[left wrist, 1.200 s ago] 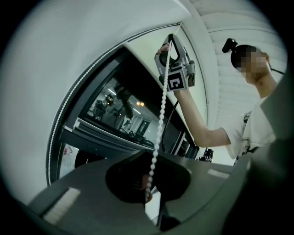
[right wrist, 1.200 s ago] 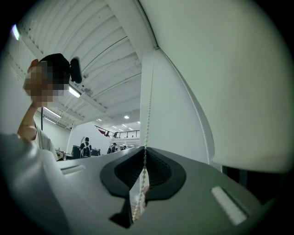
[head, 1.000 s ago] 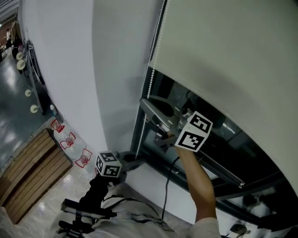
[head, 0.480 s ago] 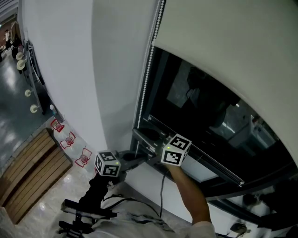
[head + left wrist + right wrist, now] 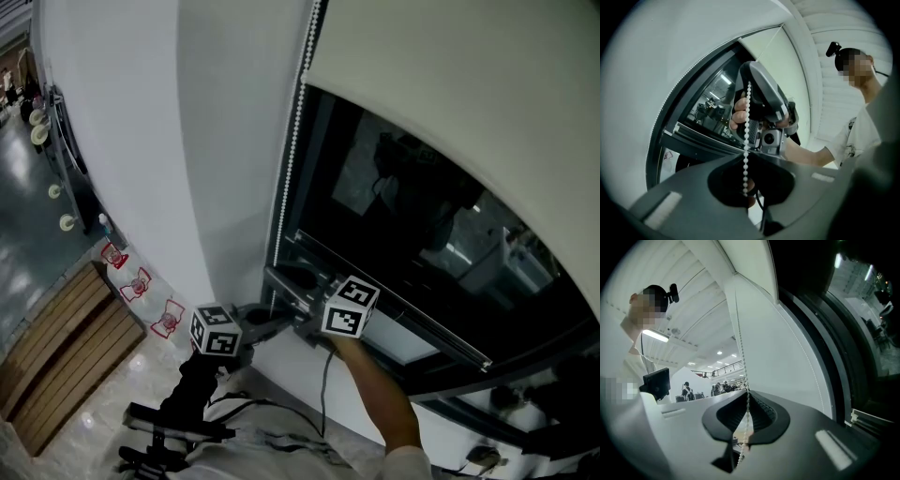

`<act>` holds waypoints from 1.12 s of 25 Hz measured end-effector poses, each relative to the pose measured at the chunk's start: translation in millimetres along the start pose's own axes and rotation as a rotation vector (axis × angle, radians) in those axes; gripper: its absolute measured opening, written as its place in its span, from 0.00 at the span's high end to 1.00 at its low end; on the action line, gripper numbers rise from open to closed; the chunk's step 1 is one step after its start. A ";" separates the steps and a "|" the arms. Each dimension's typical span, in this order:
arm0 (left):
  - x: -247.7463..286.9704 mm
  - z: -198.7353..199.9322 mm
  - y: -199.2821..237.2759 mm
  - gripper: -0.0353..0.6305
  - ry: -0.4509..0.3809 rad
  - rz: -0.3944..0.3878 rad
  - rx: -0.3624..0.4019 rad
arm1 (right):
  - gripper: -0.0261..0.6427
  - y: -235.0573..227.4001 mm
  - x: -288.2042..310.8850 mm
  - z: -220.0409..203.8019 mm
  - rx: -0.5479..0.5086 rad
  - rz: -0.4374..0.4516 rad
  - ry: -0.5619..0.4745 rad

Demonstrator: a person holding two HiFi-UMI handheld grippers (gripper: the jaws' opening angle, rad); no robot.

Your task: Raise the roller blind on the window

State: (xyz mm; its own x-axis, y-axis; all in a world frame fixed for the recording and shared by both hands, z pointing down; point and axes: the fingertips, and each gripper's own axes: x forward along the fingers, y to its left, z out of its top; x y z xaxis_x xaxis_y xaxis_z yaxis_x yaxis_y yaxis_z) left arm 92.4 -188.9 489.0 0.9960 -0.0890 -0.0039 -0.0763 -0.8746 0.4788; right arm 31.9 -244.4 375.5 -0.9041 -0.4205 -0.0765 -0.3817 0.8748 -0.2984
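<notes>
The cream roller blind [image 5: 450,84] covers the window's top; its lower edge hangs high over dark glass [image 5: 403,225]. A white bead chain [image 5: 292,159] runs down the window's left frame. In the head view my right gripper [image 5: 278,279] is low, near the sill, and my left gripper [image 5: 275,322] sits just under it. In the left gripper view the bead chain [image 5: 747,122] drops into my left gripper [image 5: 746,157], which is shut on it. In the right gripper view the bead chain [image 5: 740,348] is pinched in my right gripper [image 5: 748,392].
A white wall [image 5: 187,141] stands left of the window. The sill and lower frame rail [image 5: 441,342] run to the right. Far below lie a wooden bench [image 5: 56,356] and red-and-white markers [image 5: 139,281] on the floor. A cable [image 5: 325,394] trails from the right gripper.
My right gripper came down from mid-window to the sill, drawing the chain with it. The blind's lower edge rose, baring more glass. The left gripper stayed put.
</notes>
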 end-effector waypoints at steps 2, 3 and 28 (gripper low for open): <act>-0.3 -0.2 0.0 0.95 0.000 -0.002 0.001 | 0.94 3.6 0.3 2.9 -0.018 0.008 0.005; -0.6 -0.3 0.4 0.95 -0.001 -0.001 0.001 | 0.94 5.1 1.0 3.1 -0.032 0.009 0.014; 1.8 -4.0 0.7 0.95 0.003 -0.003 0.004 | 0.86 54.8 20.9 245.9 -0.275 0.116 -0.236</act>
State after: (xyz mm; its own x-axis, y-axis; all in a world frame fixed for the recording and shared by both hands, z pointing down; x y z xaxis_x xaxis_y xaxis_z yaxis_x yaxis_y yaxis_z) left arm 94.3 -187.8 492.8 0.9963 -0.0856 -0.0028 -0.0740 -0.8769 0.4749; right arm 39.5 -264.4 123.5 -0.8873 -0.3308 -0.3213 -0.3459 0.9382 -0.0107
